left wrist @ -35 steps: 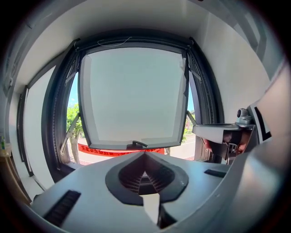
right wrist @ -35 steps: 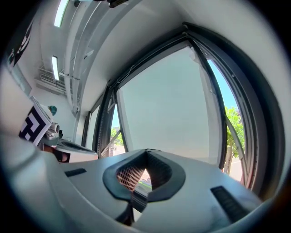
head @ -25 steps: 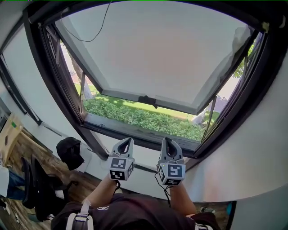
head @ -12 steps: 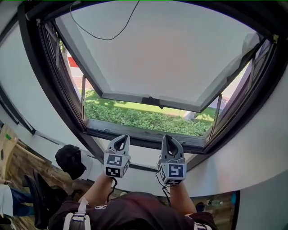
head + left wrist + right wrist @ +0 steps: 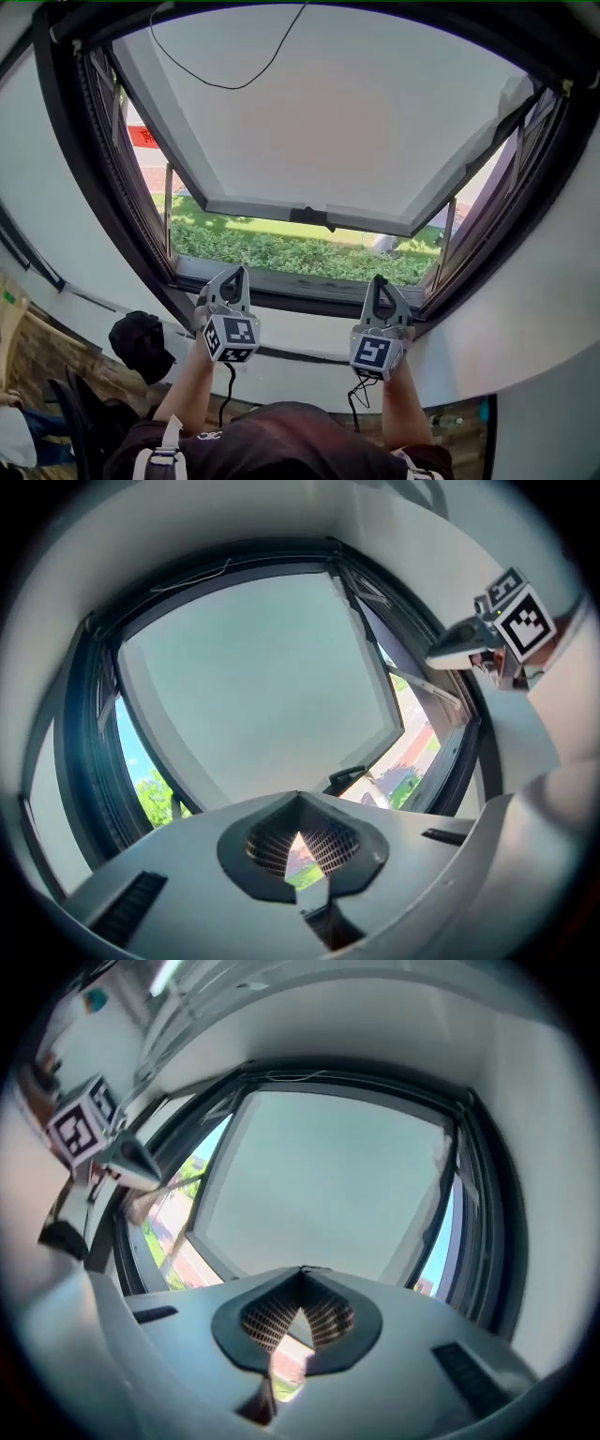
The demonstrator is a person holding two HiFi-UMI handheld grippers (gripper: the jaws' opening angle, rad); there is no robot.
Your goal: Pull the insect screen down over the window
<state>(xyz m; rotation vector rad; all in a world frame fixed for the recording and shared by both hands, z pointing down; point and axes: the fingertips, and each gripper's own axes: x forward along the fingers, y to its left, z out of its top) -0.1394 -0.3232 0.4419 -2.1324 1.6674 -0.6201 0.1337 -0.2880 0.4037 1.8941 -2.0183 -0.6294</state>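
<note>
- Head view: the person is holding the left gripper and the right gripper up side by side and apart, both pointing at the lower bar of the window frame. The window sash is standing open, tilted outward, ahead of and above both grippers. Its dark handle is sitting above the gap between them. A thin cord is hanging in a loop high above the left gripper. The insect screen itself cannot be made out.
- Left gripper view: the left gripper is keeping its jaws together with nothing between them. The window sash is filling the space ahead, with the handle just up and right of the tips.
- Right gripper view: the right gripper is likewise closed and empty. The window sash is lying straight ahead and above it, and the left gripper is showing off to its left.
</note>
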